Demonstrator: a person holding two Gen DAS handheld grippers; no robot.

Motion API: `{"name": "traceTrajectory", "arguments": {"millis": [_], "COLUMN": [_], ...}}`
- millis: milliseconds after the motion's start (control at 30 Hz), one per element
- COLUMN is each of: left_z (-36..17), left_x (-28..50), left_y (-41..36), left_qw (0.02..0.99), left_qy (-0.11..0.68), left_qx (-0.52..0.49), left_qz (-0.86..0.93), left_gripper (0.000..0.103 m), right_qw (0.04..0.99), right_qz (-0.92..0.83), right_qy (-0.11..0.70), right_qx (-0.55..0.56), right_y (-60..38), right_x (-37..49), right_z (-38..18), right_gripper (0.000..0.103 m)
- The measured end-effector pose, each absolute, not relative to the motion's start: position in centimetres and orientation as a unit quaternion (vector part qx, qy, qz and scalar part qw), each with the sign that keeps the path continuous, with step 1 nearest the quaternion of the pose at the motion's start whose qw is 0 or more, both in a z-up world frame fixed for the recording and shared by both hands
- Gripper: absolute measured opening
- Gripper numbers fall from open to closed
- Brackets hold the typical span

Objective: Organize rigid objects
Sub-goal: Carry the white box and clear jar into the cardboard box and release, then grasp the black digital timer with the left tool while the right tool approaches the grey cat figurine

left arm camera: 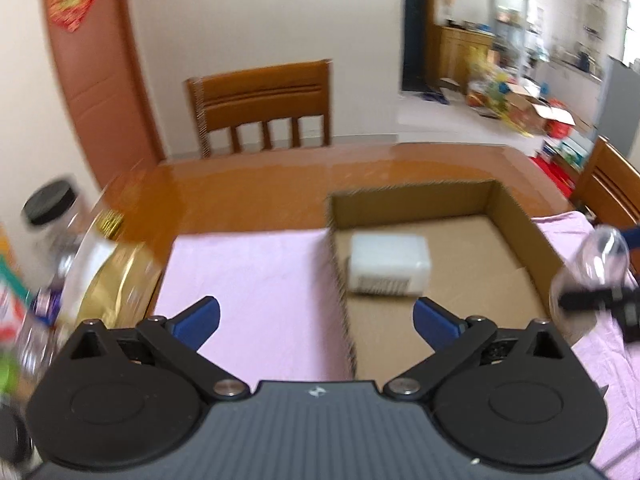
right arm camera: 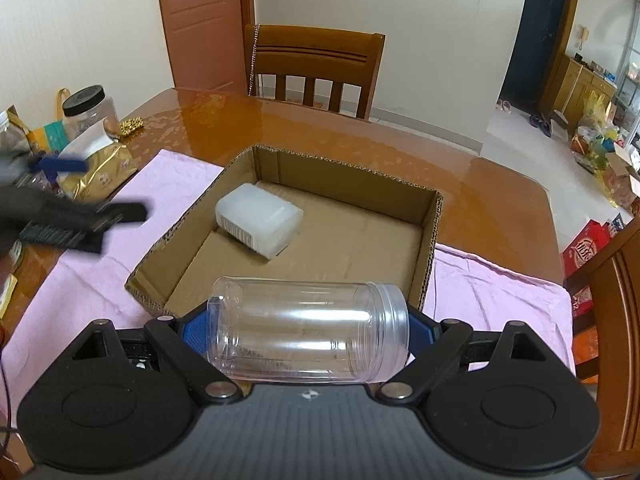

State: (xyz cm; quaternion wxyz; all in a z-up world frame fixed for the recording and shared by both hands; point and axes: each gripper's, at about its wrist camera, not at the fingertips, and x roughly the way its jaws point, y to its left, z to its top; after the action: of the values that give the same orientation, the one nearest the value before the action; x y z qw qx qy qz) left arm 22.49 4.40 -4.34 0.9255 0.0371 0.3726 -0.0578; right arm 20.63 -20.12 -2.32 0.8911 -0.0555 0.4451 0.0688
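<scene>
My right gripper [right arm camera: 308,334] is shut on a clear plastic jar [right arm camera: 308,336]. The jar lies sideways between the blue pads, just above the near wall of an open cardboard box [right arm camera: 348,178]. A white rectangular container [right arm camera: 258,220] lies on its side in the box's far left corner. My left gripper [left arm camera: 316,320] stands open and empty over the box's left wall [left arm camera: 340,272], with the white container [left arm camera: 390,266] just ahead. The clear jar [left arm camera: 588,276] also shows at the right edge of the left wrist view.
The box sits on a pink cloth [right arm camera: 180,176] spread over a glossy wooden table [right arm camera: 320,136]. At the table's left stand a black-lidded jar [right arm camera: 90,110], a gold bag [right arm camera: 104,168] and other packets. Wooden chairs [right arm camera: 316,68] stand behind and at right.
</scene>
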Motion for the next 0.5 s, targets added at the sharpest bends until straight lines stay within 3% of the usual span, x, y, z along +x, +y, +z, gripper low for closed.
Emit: {"name": "traceTrajectory", "arguments": {"millis": [500], "left_z": [-8.5], "left_x": [16.0], "left_y": [9.4], "left_qw": [0.914], "left_qy": [0.403], "left_qx": [0.018], "left_qz": [0.045], "left_gripper": [0.102], "right_qw": [0.890], "right_qz": [0.049], "right_qy": [0.449], "right_qx": [-0.064], "right_y": [-20.4], "right_x": [28.7], "right_z": [-3.8], "right_gripper": [0.094]}}
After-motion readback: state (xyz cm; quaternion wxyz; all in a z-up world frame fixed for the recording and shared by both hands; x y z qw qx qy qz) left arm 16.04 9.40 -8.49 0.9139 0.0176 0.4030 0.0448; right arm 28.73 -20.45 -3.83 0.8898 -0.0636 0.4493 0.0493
